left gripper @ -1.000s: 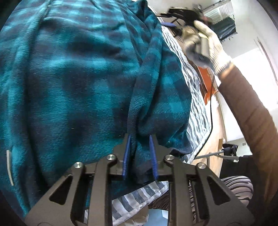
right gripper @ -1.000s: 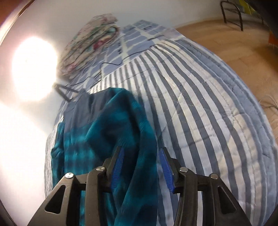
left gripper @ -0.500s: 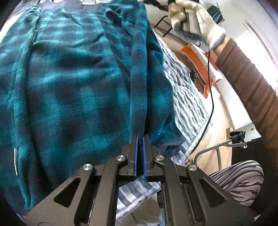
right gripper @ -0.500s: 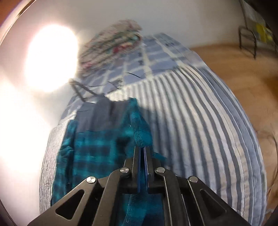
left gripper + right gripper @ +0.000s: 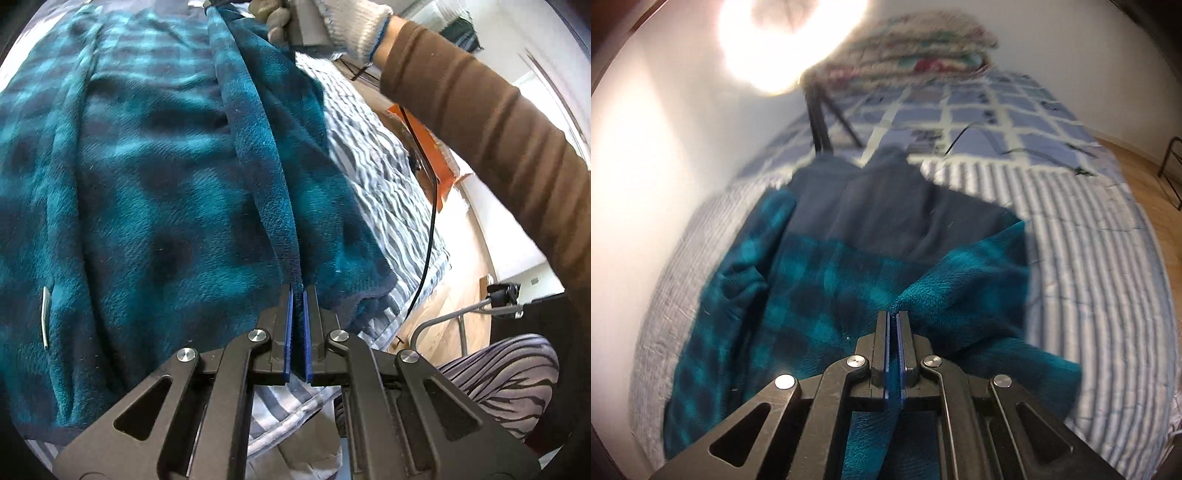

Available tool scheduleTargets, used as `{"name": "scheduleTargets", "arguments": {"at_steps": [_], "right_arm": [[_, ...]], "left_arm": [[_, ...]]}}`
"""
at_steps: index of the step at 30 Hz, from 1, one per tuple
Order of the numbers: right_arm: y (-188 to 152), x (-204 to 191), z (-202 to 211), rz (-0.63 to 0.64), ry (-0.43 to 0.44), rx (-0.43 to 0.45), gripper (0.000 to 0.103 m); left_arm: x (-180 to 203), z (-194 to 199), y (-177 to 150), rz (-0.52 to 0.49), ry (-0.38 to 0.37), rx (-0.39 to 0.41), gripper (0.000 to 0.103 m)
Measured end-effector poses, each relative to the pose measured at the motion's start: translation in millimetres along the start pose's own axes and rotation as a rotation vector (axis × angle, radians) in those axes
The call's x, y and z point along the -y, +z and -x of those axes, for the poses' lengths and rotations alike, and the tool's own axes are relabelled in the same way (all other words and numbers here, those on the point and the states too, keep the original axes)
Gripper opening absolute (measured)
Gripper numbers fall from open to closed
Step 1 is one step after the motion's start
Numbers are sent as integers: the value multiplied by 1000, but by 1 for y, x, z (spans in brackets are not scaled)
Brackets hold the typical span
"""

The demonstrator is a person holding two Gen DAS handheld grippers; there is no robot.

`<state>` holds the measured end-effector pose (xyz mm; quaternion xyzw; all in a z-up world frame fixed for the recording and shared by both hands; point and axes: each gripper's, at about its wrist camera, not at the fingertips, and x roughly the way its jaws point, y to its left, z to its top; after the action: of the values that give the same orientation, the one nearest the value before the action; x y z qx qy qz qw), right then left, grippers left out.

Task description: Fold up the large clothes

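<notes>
A large teal and navy plaid fleece garment (image 5: 147,184) lies spread on a striped bed. My left gripper (image 5: 297,291) is shut on its right edge near the hem. My right gripper (image 5: 894,317) is shut on the same edge farther up, near the plain navy top part (image 5: 886,206). The edge is lifted and stretched taut between the two grippers. In the left wrist view the right hand in a white glove (image 5: 332,18) holds the right gripper at the top of the frame.
The bed has a grey-and-white striped cover (image 5: 1089,240) and a blue checked sheet (image 5: 997,99). A folded floral quilt (image 5: 916,48) lies at the bed's far end by a black stand (image 5: 820,118). An orange object (image 5: 428,147) and a black cable (image 5: 430,229) lie on the wooden floor.
Both grippers closed on the garment's edge. They then lifted it and carried it over the garment, and the edge is pulled straighter between them. The right hand moved farther up.
</notes>
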<state>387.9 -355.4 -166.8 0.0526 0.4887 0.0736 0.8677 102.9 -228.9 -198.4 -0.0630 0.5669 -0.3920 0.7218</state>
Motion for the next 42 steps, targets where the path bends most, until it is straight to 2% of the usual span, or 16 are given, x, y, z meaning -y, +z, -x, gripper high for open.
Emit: {"name": "scheduleTargets", "arguments": {"at_steps": [3,5,11,15,17,19,24,26,27,28,33,34,37,38,40,42], "right_arm": [[-6,-4,-29,14,-36,-59,4],[-8,-2,-26,8,-36,-56,18],[-23,19,64,-28,34,53,42],[-69,41,112,-86,16,39,51],[-98,52,121,-120,-8,4,52],[-116,61,118,-171,-4,-38,52],[-137,69,96,-268,108,-94,52],[-141,62,88,-244,129,-130,26],[-143,56,84,-214,109,-147,8],[-143,50,83,-173,78,-158,1],[-135,61,95,-77,-226,-119,0],[-136,67,102,-99,-240,-104,7],[-151,74,136,-181,-76,-66,26],[-160,68,148,-169,-50,-66,26],[-177,55,163,-145,-22,-76,28],[-195,43,170,-146,20,-105,30]], "left_arm": [[-3,-2,0,4,24,-5,2],[-3,-3,-1,12,14,-11,2],[-1,5,-8,21,33,-5,3],[-7,11,-11,58,3,-6,3],[-9,13,-11,70,0,-3,17],[-11,16,-9,104,-31,9,42],[-16,15,1,130,-59,28,42],[-20,10,4,143,-37,18,41],[-21,7,5,140,-44,8,21],[-19,4,6,134,-32,3,0],[-24,5,1,146,15,11,0],[-23,7,1,143,24,18,0],[-16,18,3,123,4,48,0],[-15,21,3,116,4,51,3],[-12,25,2,117,-1,53,42],[-9,26,1,126,-5,78,55]]}}
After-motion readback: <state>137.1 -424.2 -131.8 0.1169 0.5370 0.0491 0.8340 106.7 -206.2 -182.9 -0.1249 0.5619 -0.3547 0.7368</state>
